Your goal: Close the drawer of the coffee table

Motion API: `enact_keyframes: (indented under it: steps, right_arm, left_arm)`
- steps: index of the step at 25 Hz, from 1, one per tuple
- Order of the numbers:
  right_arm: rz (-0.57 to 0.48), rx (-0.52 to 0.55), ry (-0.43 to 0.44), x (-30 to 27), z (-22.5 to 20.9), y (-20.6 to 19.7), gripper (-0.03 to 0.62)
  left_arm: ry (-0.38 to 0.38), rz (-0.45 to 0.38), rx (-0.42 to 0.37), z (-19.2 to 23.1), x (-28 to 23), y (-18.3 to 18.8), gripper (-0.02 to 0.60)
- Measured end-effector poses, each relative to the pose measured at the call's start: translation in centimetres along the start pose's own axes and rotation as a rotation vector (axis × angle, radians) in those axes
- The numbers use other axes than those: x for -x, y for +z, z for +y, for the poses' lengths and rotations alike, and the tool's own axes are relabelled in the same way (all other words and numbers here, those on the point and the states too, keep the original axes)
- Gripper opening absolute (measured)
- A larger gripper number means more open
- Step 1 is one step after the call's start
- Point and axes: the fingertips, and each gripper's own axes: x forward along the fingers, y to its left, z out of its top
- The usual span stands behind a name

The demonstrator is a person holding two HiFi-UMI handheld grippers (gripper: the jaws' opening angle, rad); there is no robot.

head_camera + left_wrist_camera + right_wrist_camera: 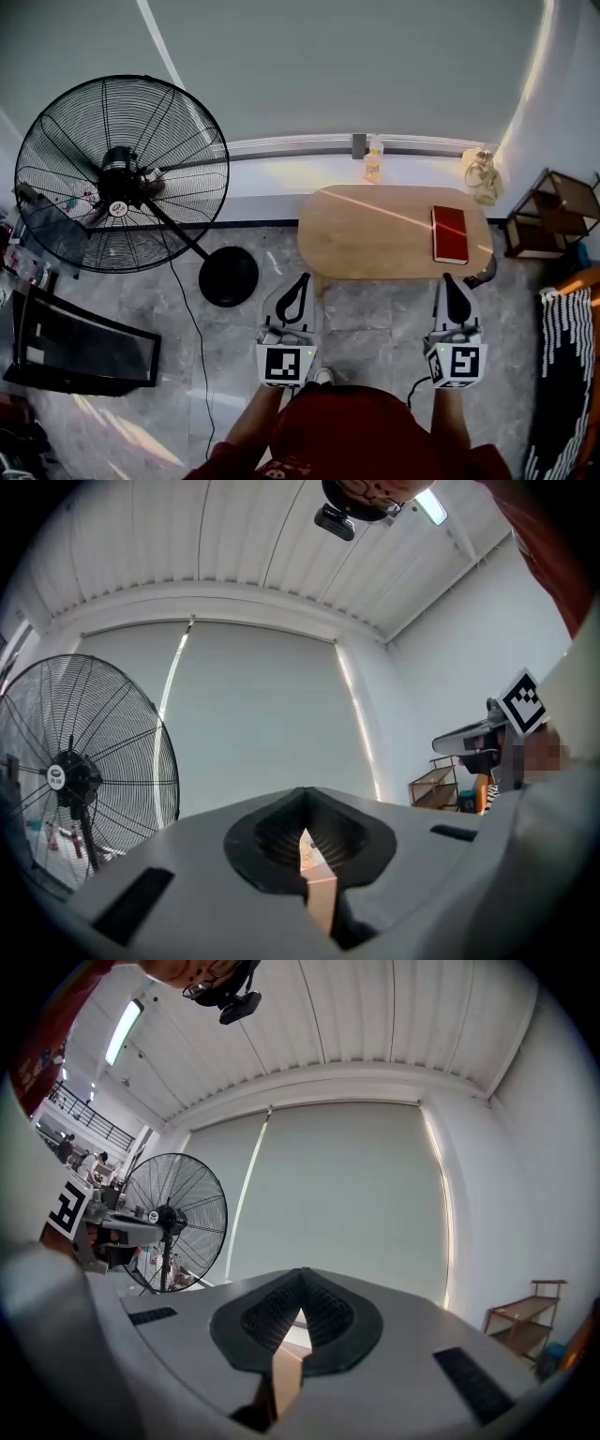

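- Worktop (375,234): pale wood, smooth, matt.
- Book (449,234): red cover, slight sheen.
- Fan (122,173): black metal wire grille.
- Floor (375,314): grey stone tiles, polished.
- Left gripper (303,799): matt grey plastic, ribbed black inner faces.

- Grey blind (328,66) covers the far wall, sunlit at its edges.
- Black pedestal fan (122,173) stands left.
- Pale tiled floor (375,314) throughout.
- Wooden shelf (553,216) far right.
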Motion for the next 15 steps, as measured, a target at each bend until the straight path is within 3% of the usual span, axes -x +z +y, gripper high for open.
enact_keyframes:
  steps: [15]
  right_arm:
    - [0.017,-0.004,-0.017,0.24,-0.64,-0.58,-0.003]
  left_arm:
    - [-0.009,0.008,0.015,-0.64,-0.23,-0.31,0.008]
